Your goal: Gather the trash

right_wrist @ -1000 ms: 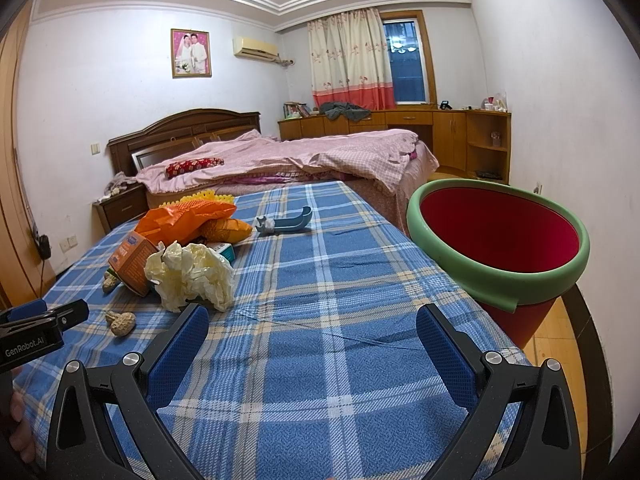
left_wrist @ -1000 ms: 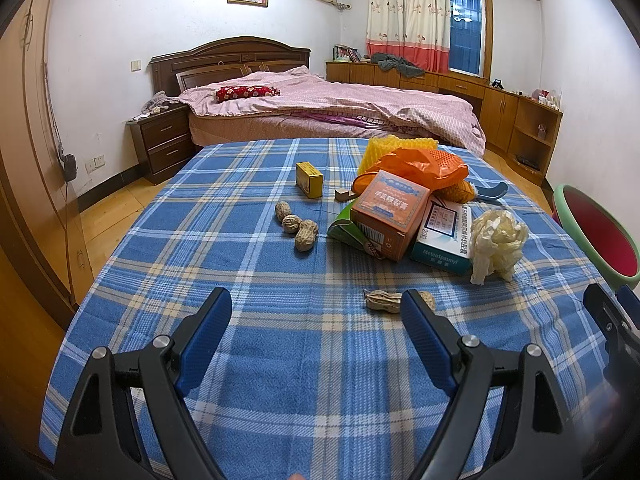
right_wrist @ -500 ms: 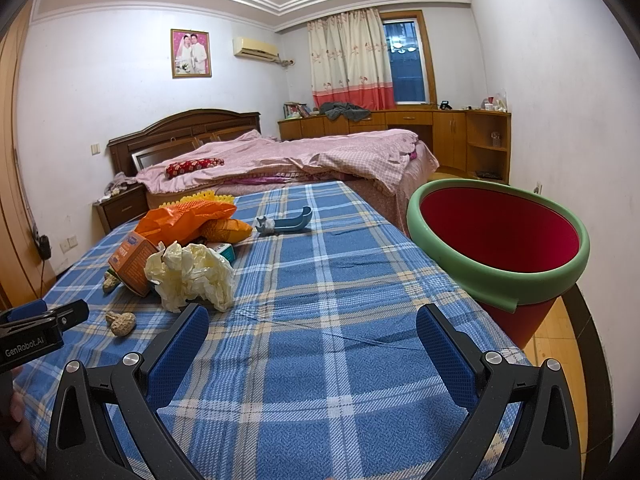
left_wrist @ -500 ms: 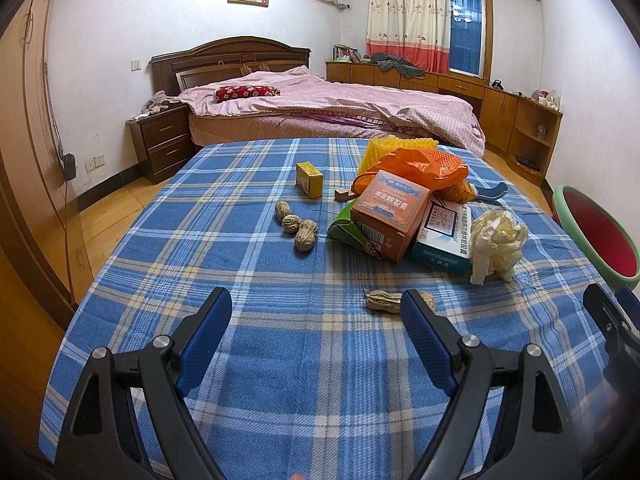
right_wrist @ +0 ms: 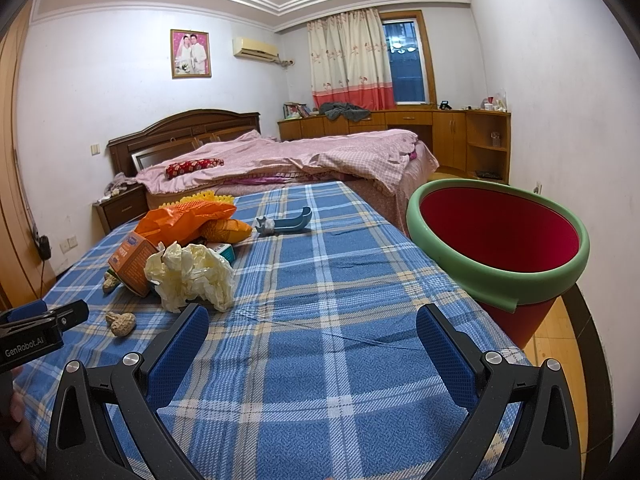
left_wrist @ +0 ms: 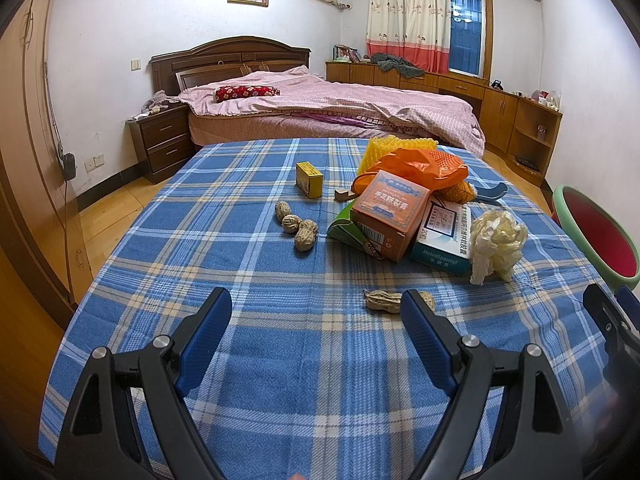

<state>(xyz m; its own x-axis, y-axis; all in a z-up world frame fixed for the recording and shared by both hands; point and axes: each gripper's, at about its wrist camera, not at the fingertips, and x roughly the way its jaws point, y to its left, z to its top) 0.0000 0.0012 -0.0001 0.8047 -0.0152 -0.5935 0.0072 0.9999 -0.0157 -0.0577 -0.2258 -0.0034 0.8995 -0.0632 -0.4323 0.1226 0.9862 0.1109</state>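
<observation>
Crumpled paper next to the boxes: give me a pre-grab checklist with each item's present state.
1. Right gripper open, nothing held: ok.
2. Left gripper open, nothing held: ok.
3. Crumpled paper in view, nothing lying on top of it: ok.
4. Paper apart from the boxes: cannot tell, they look touching.
5. Bin mouth open beside the table: ok.
6. Peanuts outside the right gripper's path: ok.

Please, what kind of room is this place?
Most likely a home bedroom: a made-up bed with a nightstand stands behind the plaid-covered table, and a curtained window is on the far wall.
</observation>
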